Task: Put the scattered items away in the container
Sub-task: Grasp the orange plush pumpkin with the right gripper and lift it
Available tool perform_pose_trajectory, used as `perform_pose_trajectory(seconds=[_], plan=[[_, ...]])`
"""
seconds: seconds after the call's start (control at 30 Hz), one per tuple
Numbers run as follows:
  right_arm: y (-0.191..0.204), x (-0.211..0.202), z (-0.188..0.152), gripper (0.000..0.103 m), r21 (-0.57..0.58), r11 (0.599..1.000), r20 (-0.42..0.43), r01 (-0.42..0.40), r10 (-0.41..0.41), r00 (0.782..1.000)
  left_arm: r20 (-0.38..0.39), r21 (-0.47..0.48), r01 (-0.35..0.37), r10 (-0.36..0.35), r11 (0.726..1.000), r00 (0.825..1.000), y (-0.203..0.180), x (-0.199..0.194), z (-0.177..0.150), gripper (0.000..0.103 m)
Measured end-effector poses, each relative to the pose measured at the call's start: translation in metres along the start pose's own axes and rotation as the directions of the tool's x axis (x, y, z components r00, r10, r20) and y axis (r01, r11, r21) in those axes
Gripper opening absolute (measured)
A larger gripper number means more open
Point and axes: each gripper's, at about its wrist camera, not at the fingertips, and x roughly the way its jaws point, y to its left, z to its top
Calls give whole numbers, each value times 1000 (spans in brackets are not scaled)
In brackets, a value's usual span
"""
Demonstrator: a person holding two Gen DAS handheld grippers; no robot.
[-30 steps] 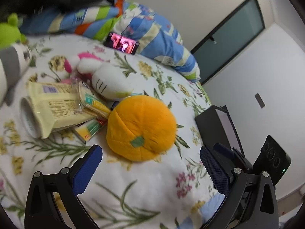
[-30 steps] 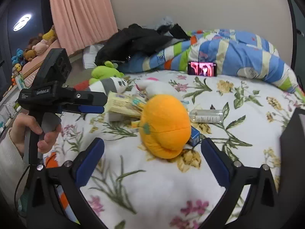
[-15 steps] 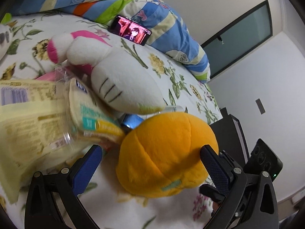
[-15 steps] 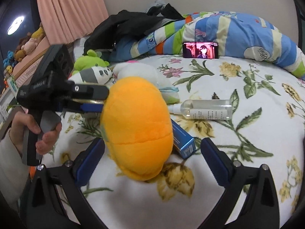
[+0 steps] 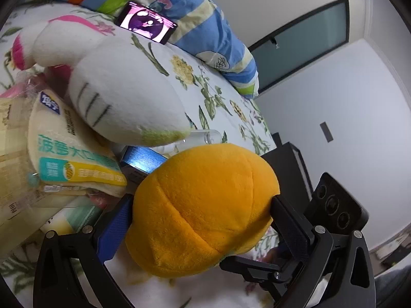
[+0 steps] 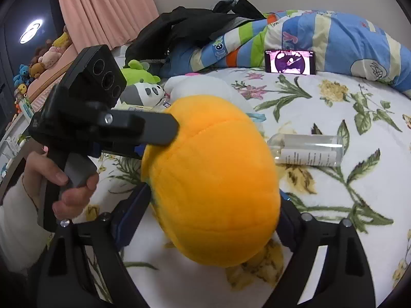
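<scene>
An orange pumpkin plush [image 5: 205,205] lies on the flowered bed and also fills the right wrist view [image 6: 213,182]. My left gripper [image 5: 203,213] is shut on it, both pads pressing its sides. My right gripper [image 6: 213,205] is shut on the same plush from another side. In the right wrist view the left gripper's finger [image 6: 143,128] presses the plush's top left. The black container [image 5: 290,161] stands beside the bed, past the plush. A white cat plush [image 5: 115,97], snack packs [image 5: 69,164], a blue box [image 5: 141,161] and a clear bottle [image 6: 308,150] lie nearby.
A phone with a lit screen [image 6: 290,61] leans on the striped quilt [image 6: 334,38]. A panda plush [image 6: 143,93] and a green plush [image 6: 138,73] lie at the left, black clothes [image 6: 190,25] behind. A white wall [image 5: 346,115] rises beyond the bed's edge.
Both grippers moved in around the orange plush and closed their jaws on it. The plush now fills the middle of both views.
</scene>
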Motion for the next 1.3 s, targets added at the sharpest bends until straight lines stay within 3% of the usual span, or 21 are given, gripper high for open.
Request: perform_pose_trajectory(seconds=[0.23,0.63,0.93,1.3], plan=[[2,-7,-4,77,7,1000,-6,9,-9,1000,-2,41,-16,16,999,1000,-12,-4,-3,94],[14,-51,6,75,-6,1000,58,17,-17,998,37,122,-39,34,992,999,-68,-29,-3,93],[30,-127,11,75,-36,998,143,60,-54,988,65,219,-30,17,975,998,-149,-46,-13,93],[45,-245,-10,75,-63,981,239,183,-163,957,62,340,48,-73,939,995,-258,-44,-45,93]])
